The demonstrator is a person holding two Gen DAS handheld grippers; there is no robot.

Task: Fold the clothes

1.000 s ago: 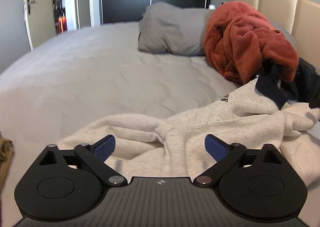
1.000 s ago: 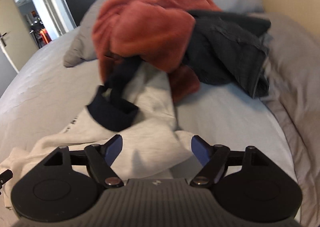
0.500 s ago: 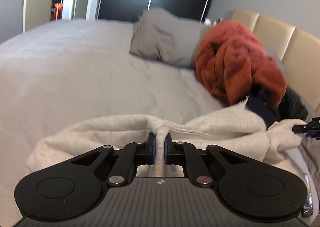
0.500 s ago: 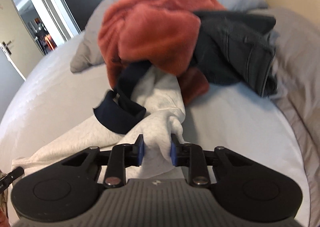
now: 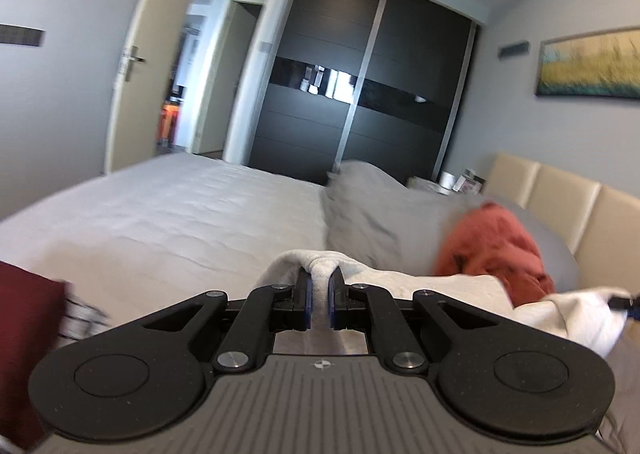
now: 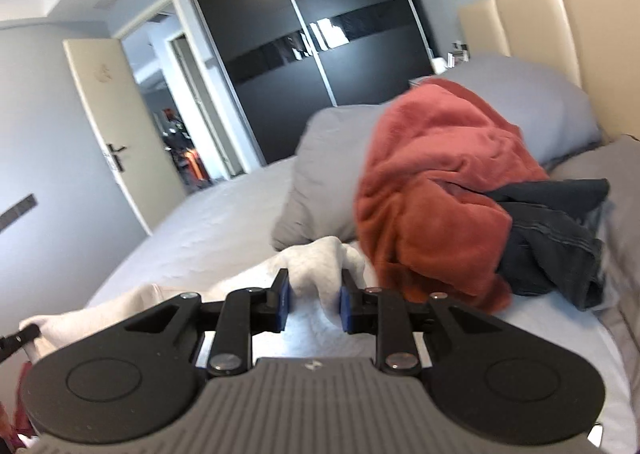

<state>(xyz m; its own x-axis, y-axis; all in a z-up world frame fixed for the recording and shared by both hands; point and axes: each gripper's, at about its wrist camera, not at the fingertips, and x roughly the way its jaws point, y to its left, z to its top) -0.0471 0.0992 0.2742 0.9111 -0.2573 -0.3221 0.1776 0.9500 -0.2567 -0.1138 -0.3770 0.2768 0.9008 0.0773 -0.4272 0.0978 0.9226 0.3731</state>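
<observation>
A pale grey sweatshirt (image 5: 440, 286) hangs stretched between both grippers above the bed. My left gripper (image 5: 319, 294) is shut on a thin fold of its fabric. In the right wrist view the sweatshirt (image 6: 320, 258) bunches thickly between the blue pads, and my right gripper (image 6: 314, 304) is shut on that bunch. The right gripper's tip (image 5: 624, 301) shows at the far right edge of the left wrist view, and the left gripper's tip (image 6: 20, 336) at the far left edge of the right wrist view. Most of the garment below the grippers is hidden.
A rust-red fleece (image 6: 432, 206) and dark jeans (image 6: 556, 238) lie heaped by grey pillows (image 6: 320, 174) against a beige headboard (image 6: 560, 34). Grey bedsheet (image 5: 160, 214) spreads to the left. A dark red item (image 5: 24, 334) sits at the lower left. Black wardrobe (image 5: 360, 94) stands behind.
Both grippers shut on the sweatshirt, then lifted it off the bed; the views now tilt up toward the wardrobe and walls, with the garment raised between them.
</observation>
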